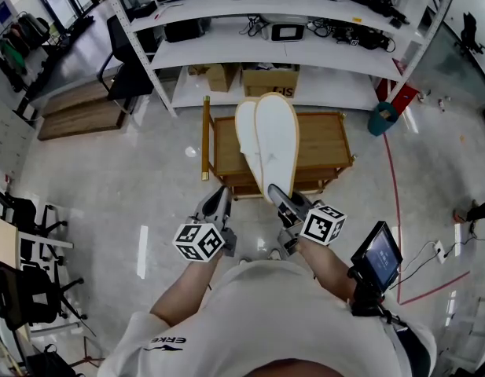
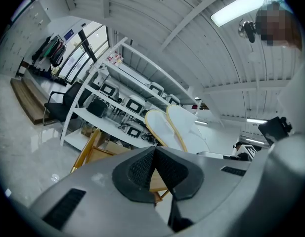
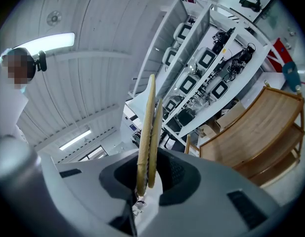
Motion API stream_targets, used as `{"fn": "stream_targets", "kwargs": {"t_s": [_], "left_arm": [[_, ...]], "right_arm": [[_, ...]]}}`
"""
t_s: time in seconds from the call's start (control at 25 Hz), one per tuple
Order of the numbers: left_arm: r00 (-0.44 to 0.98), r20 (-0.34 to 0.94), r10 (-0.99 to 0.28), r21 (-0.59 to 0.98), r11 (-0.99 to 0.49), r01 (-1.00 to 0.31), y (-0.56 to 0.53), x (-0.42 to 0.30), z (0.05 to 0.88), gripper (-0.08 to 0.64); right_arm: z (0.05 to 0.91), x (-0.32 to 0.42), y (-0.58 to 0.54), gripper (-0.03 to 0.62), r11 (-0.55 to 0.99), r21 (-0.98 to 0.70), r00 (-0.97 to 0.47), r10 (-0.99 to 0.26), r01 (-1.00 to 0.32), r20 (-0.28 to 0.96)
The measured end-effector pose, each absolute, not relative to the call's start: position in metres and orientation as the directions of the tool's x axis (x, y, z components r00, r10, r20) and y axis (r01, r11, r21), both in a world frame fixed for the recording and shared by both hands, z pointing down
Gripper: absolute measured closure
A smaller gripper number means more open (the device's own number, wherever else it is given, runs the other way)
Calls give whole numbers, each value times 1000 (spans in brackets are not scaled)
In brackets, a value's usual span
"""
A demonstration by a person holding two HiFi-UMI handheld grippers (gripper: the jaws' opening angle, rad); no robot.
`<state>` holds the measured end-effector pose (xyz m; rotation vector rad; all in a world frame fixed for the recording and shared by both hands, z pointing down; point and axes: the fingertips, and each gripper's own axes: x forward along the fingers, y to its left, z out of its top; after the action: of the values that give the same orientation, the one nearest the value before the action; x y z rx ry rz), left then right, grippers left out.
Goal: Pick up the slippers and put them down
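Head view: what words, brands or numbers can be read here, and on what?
"ERKE", upside down, on the shirt.
Cardboard box: print too blurred to read.
Screens: too small to read.
Tablet: too small to read.
Marker cubes: square patterns, no words.

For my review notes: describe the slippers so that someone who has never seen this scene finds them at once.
Start at the white shelving rack along the wall, then drop to the low wooden shelf unit on the floor before it. The right gripper pinches the two slippers together, pointing toward that unit. They are the only flat, white, oval pieces with tan edges.
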<state>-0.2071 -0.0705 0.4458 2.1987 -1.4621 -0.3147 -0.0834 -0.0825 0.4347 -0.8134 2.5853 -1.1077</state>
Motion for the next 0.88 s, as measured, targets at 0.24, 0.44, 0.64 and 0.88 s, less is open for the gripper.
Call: {"fn": "stream_targets", "kwargs": {"t_s": [0.24,0.44,0.64,0.88], "left_arm": [[414,68,-908,511,-324,-796,-67,-209,446,555],[422,65,-904,513,-333,-791,-64,-209,444,555],[444,60,-894,516,-353,-780,-64,-208,444,555],[485,56,-873,526,-387,-757,-64,-204,445,555]], "right_arm": [[436,-88,-78,522,560,-719,-820,-571,-412,24],[436,-87,-75,522,554,-717,-812,-583,-423,29],[436,-86,-72,522,544,-715,-797,-603,-439,30],[438,-79,-67,522,515,-715,-762,-646,-473,39]]}}
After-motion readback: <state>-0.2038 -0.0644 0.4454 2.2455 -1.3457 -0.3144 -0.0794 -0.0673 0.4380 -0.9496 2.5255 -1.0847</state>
